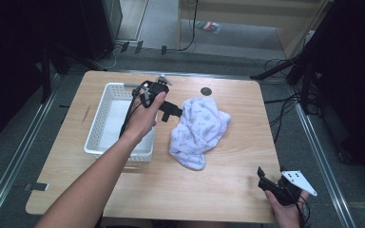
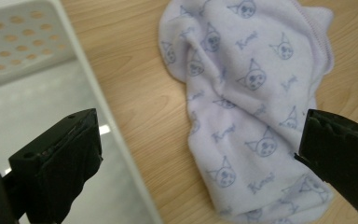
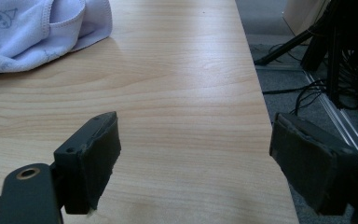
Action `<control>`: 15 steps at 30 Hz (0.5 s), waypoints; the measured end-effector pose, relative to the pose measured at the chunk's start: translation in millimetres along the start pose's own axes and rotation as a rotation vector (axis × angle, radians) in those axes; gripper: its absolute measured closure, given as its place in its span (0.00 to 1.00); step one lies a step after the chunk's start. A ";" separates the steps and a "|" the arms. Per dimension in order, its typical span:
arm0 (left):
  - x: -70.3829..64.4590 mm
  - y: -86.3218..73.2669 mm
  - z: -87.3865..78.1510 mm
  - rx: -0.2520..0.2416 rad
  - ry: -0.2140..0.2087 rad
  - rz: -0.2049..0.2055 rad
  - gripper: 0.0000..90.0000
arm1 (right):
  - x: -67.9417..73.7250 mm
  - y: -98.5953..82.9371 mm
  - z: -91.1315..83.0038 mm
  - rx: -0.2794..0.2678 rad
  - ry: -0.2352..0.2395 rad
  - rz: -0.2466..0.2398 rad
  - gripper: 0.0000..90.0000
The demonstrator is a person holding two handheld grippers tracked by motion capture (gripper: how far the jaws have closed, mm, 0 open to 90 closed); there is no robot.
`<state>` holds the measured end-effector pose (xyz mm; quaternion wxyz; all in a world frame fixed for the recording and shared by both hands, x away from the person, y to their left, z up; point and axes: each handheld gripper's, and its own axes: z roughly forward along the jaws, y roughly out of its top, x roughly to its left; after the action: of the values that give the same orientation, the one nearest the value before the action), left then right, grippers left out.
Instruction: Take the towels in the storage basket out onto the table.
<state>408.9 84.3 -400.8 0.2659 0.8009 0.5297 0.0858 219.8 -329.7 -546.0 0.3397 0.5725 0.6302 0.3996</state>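
The cloth is a soft, pale lilac-white piece printed all over with small blue cat-like faces and short script words. It lies crumpled in a loose heap, folded over itself, with a stitched hem showing along one edge in the right gripper view. It sits on the wooden table a little toward the far edge and right of the middle, running from a broad bunched end near the far side to a narrower rounded end toward the near edge.

Just beside the cloth, toward the table's left edge, stands a white perforated plastic basket; bare wood separates the two.

The left gripper hangs over the gap between basket and cloth, at the cloth's far left corner. In the left gripper view its jaws stand wide apart, one above the basket's rim, the other above the cloth, holding nothing.

The right gripper sits at the table's near right corner, well apart from the cloth, jaws spread over bare wood and the table's right edge.
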 end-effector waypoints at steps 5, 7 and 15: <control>17.7 -12.7 -11.1 -0.006 0.049 0.006 0.00 | -0.1 0.2 0.6 0.004 0.008 -0.005 0.16; 25.3 -18.0 -16.2 -0.015 0.048 -0.004 0.00 | -0.2 -0.1 -0.3 -0.005 0.000 0.001 0.15; 48.7 -36.9 -34.3 -0.028 0.081 -0.009 0.00 | -0.4 -0.3 -0.8 -0.009 0.012 -0.010 0.14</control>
<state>385.5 150.3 -398.0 0.2557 0.7905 0.5425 0.1241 219.0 -330.2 -545.9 0.3407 0.5654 0.6331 0.4043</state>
